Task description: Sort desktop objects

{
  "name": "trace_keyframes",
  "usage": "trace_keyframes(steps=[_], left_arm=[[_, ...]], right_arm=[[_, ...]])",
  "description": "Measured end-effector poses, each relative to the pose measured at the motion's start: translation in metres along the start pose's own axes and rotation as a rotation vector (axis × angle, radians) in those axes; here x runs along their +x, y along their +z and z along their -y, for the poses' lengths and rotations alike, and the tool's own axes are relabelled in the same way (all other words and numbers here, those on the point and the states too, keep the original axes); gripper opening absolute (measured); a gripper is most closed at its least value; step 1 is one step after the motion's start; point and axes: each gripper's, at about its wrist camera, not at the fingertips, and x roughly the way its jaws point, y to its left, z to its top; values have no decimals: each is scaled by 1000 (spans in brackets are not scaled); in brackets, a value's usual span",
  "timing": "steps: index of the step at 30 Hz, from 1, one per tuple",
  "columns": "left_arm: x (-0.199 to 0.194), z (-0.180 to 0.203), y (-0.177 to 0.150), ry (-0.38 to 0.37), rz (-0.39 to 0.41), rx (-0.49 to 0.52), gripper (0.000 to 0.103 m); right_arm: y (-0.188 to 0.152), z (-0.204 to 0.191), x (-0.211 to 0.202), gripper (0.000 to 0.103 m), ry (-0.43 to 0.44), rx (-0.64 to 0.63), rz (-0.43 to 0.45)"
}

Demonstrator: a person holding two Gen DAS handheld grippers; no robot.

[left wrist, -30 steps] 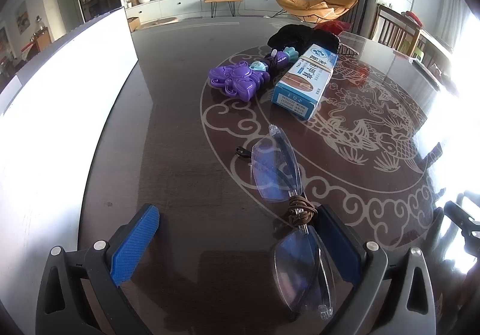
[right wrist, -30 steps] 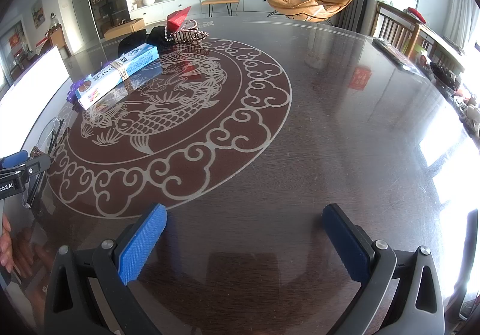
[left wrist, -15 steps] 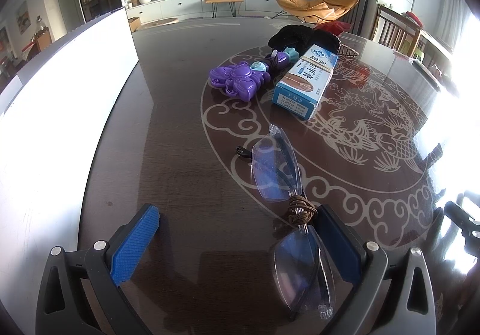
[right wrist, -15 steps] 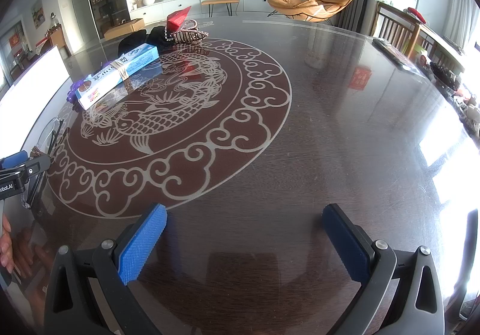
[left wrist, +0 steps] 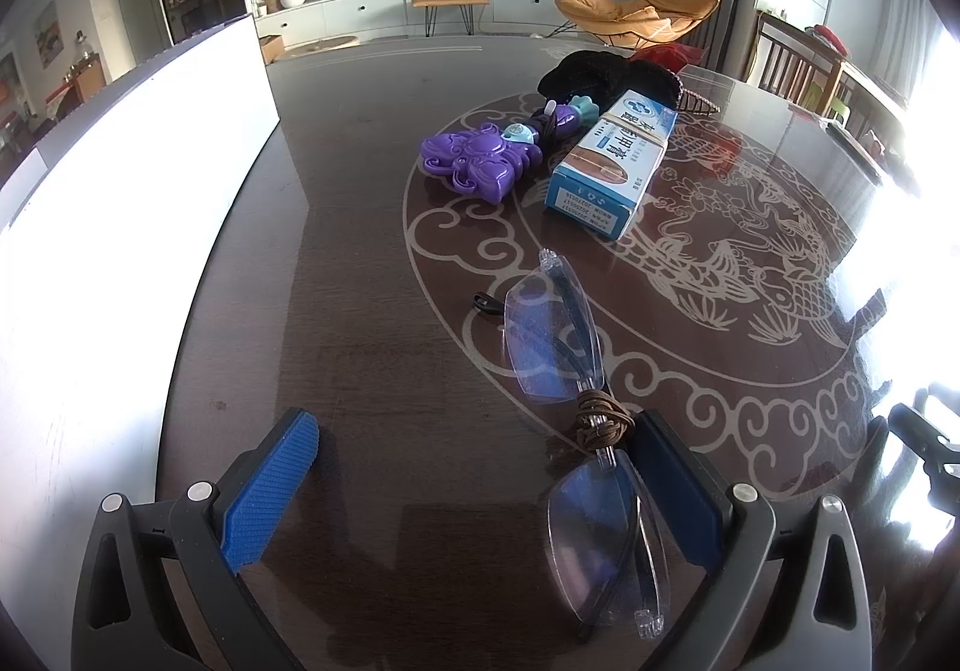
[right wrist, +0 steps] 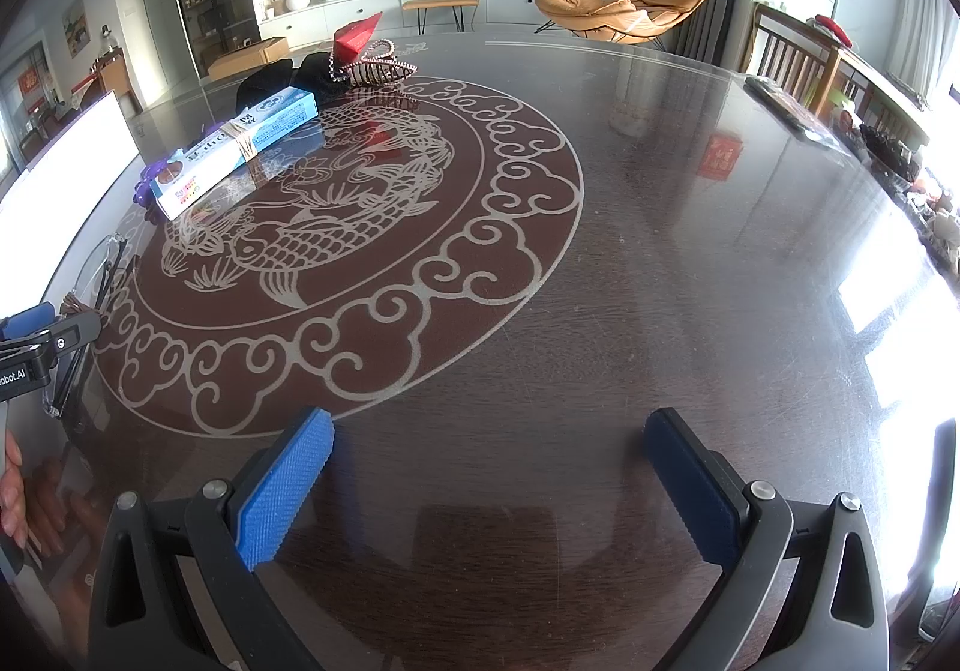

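Clear rimless glasses (left wrist: pixel 558 347) with a brown cord knotted at the bridge lie on the dark table; one lens lies between my left gripper's fingers, against the right pad (left wrist: pixel 672 485). My left gripper (left wrist: pixel 474 467) is open. Farther off lie a purple toy (left wrist: pixel 474 161), a blue-and-white box (left wrist: pixel 612 161) and a black cloth (left wrist: pixel 606 71). My right gripper (right wrist: pixel 489 473) is open and empty over bare table; its view shows the box (right wrist: pixel 234 152), the glasses (right wrist: pixel 102 275) and the left gripper (right wrist: pixel 36 341) at far left.
A white board (left wrist: pixel 120 203) stands along the table's left side. A red object with beads (right wrist: pixel 360 47) lies by the black cloth (right wrist: pixel 270 80). A dark flat item (right wrist: pixel 786 107) lies near the far right edge. Chairs stand beyond the table.
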Motion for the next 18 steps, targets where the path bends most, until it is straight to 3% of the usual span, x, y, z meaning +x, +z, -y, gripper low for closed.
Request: trace_keyframes(steps=[8, 11, 15, 18], left_arm=[[-1, -1, -1, 1, 1, -1, 103], [-1, 0, 0, 1, 2, -2, 103], [-1, -1, 0, 1, 2, -2, 103], [-1, -1, 0, 1, 2, -2, 103]], right_arm=[[1, 0, 1, 103, 5, -3, -3], [14, -6, 6, 103, 40, -39, -46], [66, -37, 23, 103, 277, 16, -84], [109, -76, 46, 103, 365, 20, -124]])
